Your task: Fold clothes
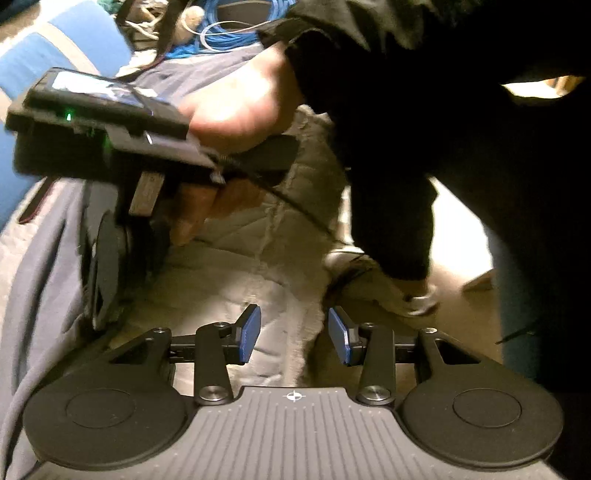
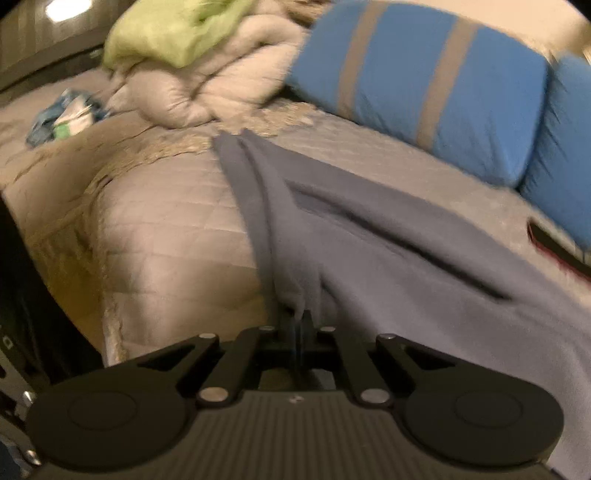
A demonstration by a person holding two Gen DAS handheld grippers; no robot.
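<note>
The right tool [image 2: 297, 325] is clenched on an edge of a grey-blue garment [image 2: 388, 258], its two fingers pressed together with a bunch of cloth pinched between them. From that pinch the garment runs away across the bed [image 2: 166, 229], which is covered in a pale quilted bedspread; one narrow strip of the cloth reaches toward the middle of the bed, while the wider part spreads to the right. Beyond it lie two blue pillows with tan stripes [image 2: 424, 85], a crumpled white duvet [image 2: 207, 85] and a light green cloth [image 2: 173, 33] on top of the duvet.

The left tool [image 1: 294, 334] is released, its blue pads [image 1: 249, 334] standing apart with nothing between them, above the quilted bedspread. In the left wrist view the person's right hand [image 1: 236, 114] grips the other tool's handle, with the garment lying at the left edge beneath it.
</note>
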